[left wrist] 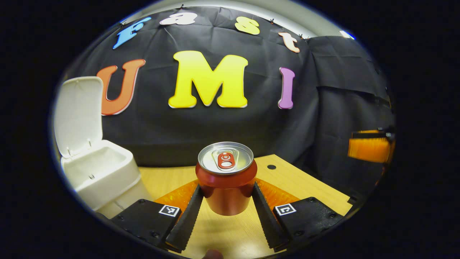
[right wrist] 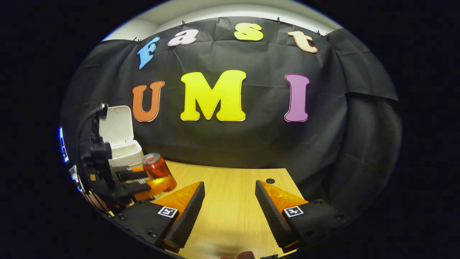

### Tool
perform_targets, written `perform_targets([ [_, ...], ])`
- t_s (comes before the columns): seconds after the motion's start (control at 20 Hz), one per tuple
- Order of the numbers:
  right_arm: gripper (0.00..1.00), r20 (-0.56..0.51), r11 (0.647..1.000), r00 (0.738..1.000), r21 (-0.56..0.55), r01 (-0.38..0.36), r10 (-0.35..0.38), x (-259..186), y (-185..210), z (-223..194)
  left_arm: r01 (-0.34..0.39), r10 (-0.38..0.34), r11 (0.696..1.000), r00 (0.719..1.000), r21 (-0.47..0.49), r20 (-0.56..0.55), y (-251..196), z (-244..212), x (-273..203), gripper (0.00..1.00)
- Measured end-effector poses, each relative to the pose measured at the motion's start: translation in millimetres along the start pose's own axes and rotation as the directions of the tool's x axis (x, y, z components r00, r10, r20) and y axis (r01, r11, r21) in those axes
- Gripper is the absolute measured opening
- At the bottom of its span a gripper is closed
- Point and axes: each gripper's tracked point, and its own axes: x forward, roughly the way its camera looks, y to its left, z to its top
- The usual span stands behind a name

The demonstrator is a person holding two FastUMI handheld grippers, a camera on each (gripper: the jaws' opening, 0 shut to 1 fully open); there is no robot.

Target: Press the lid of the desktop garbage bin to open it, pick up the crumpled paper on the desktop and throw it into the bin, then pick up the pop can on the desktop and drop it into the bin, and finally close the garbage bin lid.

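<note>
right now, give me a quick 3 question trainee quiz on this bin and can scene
1. True or false: the bin has its lid raised.
2. What does the left gripper hold? A) crumpled paper B) pop can C) nothing
3. Fill in: the right gripper has its fingers ____ above the wooden table.

Key
1. True: the lid stands upright behind the open bin.
2. B: both fingers press on the can's sides, and it looks lifted off the table.
3. Open, with nothing between them.
</note>
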Motion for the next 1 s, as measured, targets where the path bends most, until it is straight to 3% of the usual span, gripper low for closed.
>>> perform_targets([
  [0.25, 0.90, 0.034, 0.998, 0.999, 0.053, -0.032, 0.030, 6.1, 7.1, 12.1, -0.161, 0.159, 0.987, 0.982, 0.006, 0.103, 65.2, 80.6, -33.0, 0.81],
  [0.45, 0.90, 0.042, 0.996, 0.997, 0.063, -0.062, 0.060, 16.8, 18.2, 18.4, -0.300, 0.294, 0.954, 0.947, 0.029, 0.130, 126.7, 94.2, -58.0, 0.80],
  [0.75, 0.90, 0.034, 0.990, 0.992, 0.062, -0.126, 0.124, 33.1, 50.2, 22.3, -0.463, 0.463, 0.886, 0.886, -0.017, 0.031, 205.3, 65.0, -74.7, 0.80],
  [1.0, 0.90, 0.025, 0.985, 0.986, 0.044, -0.166, 0.165, 40.5, 74.5, 24.0, -0.522, 0.512, 0.848, 0.851, -0.091, -0.119, 237.7, 21.4, -69.4, 0.81],
])
